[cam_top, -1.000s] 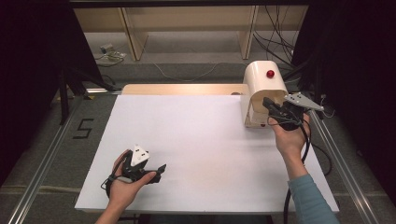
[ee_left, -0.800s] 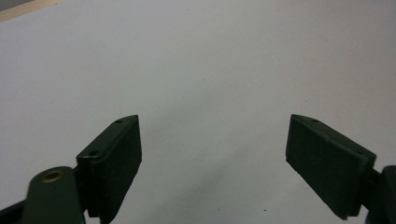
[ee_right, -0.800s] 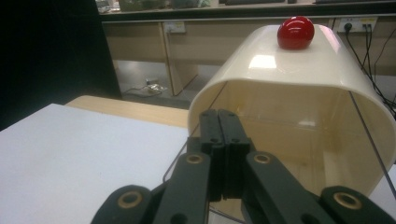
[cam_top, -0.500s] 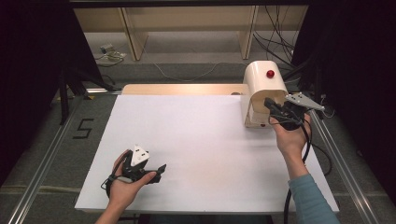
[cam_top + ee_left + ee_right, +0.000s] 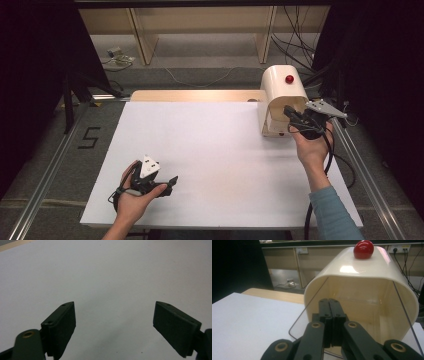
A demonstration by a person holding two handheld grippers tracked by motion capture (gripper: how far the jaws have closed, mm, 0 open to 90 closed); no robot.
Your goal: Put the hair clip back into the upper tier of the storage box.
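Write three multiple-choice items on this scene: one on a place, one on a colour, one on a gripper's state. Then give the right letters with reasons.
1. Where on the white table does the cream box stand?
A. far right corner
B. near left corner
C. the middle

2. What colour is the knob on top of the box?
A. blue
B. red
C. green

3. How do the left gripper's fingers stand?
A. shut on a cloth
B. shut on nothing
C. wide apart

Answers: 1 A, the high view shows the box at the far right, by the right gripper. 2 B, the round knob is red. 3 C, bare table shows between the fingers.
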